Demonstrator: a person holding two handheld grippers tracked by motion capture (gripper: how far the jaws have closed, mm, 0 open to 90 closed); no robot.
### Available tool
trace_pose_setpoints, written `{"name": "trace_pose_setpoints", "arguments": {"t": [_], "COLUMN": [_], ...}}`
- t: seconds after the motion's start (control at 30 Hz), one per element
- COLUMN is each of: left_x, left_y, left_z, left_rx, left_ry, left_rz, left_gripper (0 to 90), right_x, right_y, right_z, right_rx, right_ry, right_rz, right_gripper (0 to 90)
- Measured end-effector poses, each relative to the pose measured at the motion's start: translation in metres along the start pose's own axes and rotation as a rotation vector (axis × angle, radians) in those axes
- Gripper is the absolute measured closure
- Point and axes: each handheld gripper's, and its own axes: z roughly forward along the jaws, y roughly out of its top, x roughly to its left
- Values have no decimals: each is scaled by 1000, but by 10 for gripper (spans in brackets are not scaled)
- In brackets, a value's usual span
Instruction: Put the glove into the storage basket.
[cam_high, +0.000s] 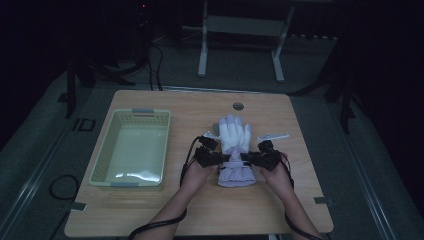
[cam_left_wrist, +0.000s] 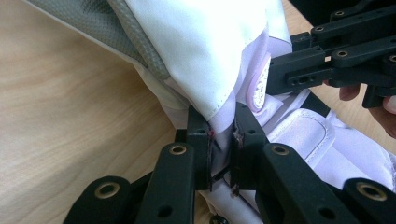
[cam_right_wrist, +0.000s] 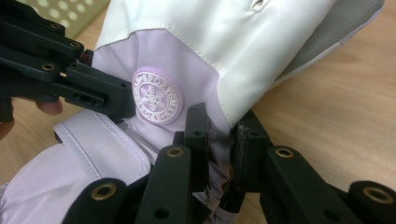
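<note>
While the white and pale-lilac padded fabric glove (cam_high: 233, 150) lies flat near the middle of the light wooden table (cam_high: 150, 210), fingers pointing away from the person, both grippers engage it at the wrist. The left gripper (cam_left_wrist: 223, 140) has its jaws closed on a fold of lilac fabric at one wrist edge; the right gripper (cam_right_wrist: 219, 140) has its jaws clamped on the opposite edge, just below the white panel seam.

Likely faults: each grip takes only a thin fold, so uneven pulling could let the fabric slip from one pair of jaws. Lifting from the wrist alone would probably leave the heavier finger section hanging and dragging. The two grippers sit close together, so contact between them is possible.

The high view shows the pale green perforated plastic basket (cam_high: 131, 148), empty, well to the glove's left, and a small white strip (cam_high: 273, 136) near its right. The right gripper view shows a round embossed snowflake badge (cam_right_wrist: 156, 96); the left gripper view shows the grey textured panel (cam_left_wrist: 107, 32).
</note>
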Motion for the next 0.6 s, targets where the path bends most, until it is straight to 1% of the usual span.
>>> {"name": "trace_pose_setpoints", "arguments": {"t": [0.17,0.3,0.53,0.6], "left_x": [-5,-9,-10,-10], "left_y": [7,11,17,19], "left_z": [-15,-29,-49,-56], "left_rx": [-4,-8,-18,-18], "left_ry": [1,6,11,18], "left_rz": [14,28,31,38], "left_gripper": [810,810,809,809], "right_x": [9,15,29,33], "right_y": [8,14,26,30], "right_z": [-10,-16,-22,-23], "right_rx": [-26,-42,-62,-66], "right_ry": [0,16,26,30], "right_rz": [-20,-25,-49,-53], "right_gripper": [781,781,780,780]}}
